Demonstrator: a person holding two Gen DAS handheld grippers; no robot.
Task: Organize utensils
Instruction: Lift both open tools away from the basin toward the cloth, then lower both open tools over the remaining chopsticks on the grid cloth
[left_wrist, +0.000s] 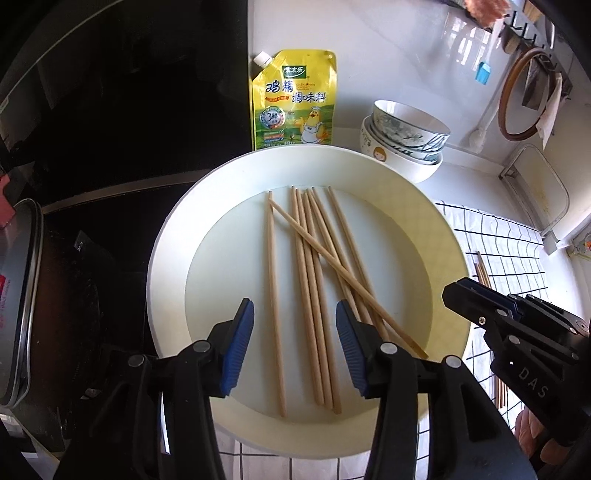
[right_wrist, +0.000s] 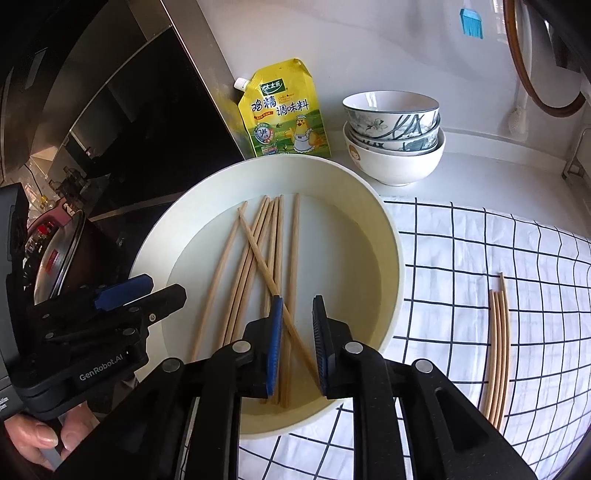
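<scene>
Several wooden chopsticks (left_wrist: 310, 280) (right_wrist: 273, 258) lie loose in a round white basin (left_wrist: 166, 258) (right_wrist: 391, 236), one of them slanting across the rest. My left gripper (left_wrist: 294, 308) hovers over the near part of the basin, open, with nothing between its blue pads. My right gripper (right_wrist: 297, 300) hangs above the near ends of the chopsticks with only a narrow gap between its pads; the slanted chopstick runs under that gap and is not pinched. A few more chopsticks (right_wrist: 498, 350) lie side by side on the checked cloth to the right.
A yellow seasoning pouch (right_wrist: 284, 110) leans on the wall behind the basin. Stacked bowls (right_wrist: 391, 140) stand at the back right. The checked cloth (right_wrist: 480, 258) covers the counter on the right. A lidded pot (left_wrist: 18, 295) sits on the dark cooktop to the left.
</scene>
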